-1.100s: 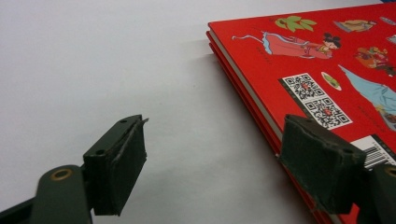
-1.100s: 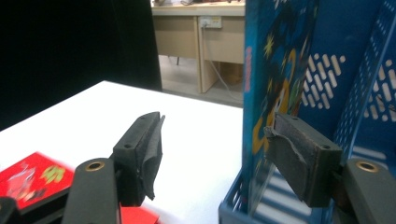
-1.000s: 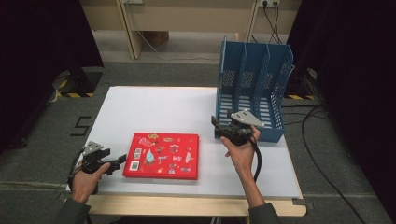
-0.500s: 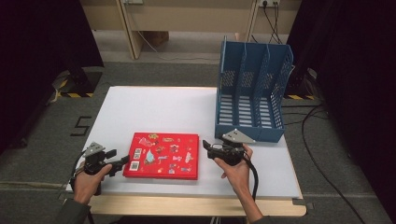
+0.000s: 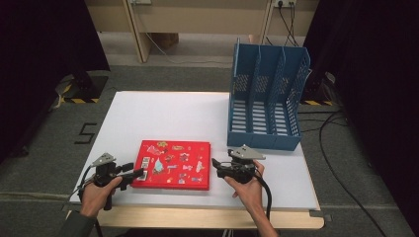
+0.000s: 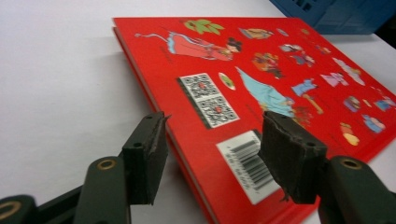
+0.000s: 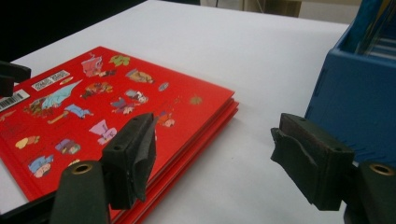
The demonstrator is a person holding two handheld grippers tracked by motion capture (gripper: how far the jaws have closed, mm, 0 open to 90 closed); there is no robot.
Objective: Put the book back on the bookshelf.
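The flat red hardcover picture book (image 5: 173,164), its cover printed with small cartoon figures, two QR codes and a white barcode label, lies face-up on the white bench (image 5: 163,118), near the bench's front edge and just left of the middle. At the book's left front corner sits the left hand-held gripper (image 5: 134,174), its black jaws spread wide; in the left gripper view (image 6: 212,163) one jaw stands over the bare bench just off the book's edge and the other hangs above the barcode corner, and the pictures do not settle whether either pad touches the cover. The person's left hand (image 5: 99,190) grips its body from below, with a grey three-cornered plate on top. At the book's right edge, the right hand-held gripper (image 5: 216,164) points leftward toward the book, its jaws also parted; in the right gripper view (image 7: 215,154) one jaw sits over the book's near right corner and the other over bare bench, with nothing held between them. The right hand (image 5: 249,185) holds it, a black cable trailing back toward the bench edge. Beyond the book, to its right and farther back, stands the blue perforated plastic file rack (image 5: 267,98) with three upright compartments, well apart from the book.
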